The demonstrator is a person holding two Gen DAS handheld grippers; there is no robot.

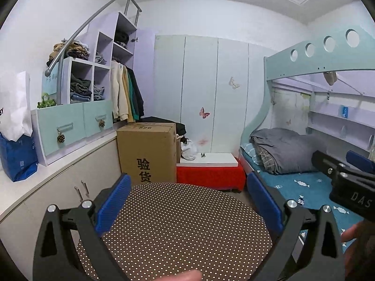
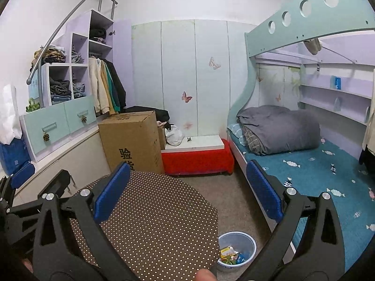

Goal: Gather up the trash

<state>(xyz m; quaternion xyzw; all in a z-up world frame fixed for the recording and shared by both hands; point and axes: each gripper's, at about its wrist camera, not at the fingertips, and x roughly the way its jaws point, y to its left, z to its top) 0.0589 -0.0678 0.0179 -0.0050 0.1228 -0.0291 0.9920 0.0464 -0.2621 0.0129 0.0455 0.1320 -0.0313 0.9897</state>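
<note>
My left gripper [image 1: 188,205] is open and empty above a brown table with white dots [image 1: 178,229]. My right gripper [image 2: 187,192] is open and empty over the same table [image 2: 150,220]. A clear round bin [image 2: 236,248] stands on the floor by the table's right edge, between table and bed, with colourful wrappers [image 2: 230,256] inside. The right gripper also shows at the right edge of the left wrist view [image 1: 349,175]. The left gripper also shows at the left edge of the right wrist view [image 2: 21,182]. No trash shows on the table.
A cardboard box [image 1: 147,151] stands behind the table beside a red-covered low stand [image 1: 211,175]. A bunk bed with a blue sheet [image 2: 316,175] and a grey duvet [image 2: 279,128] is at the right. A white counter [image 1: 35,187] with shelves and bags runs along the left.
</note>
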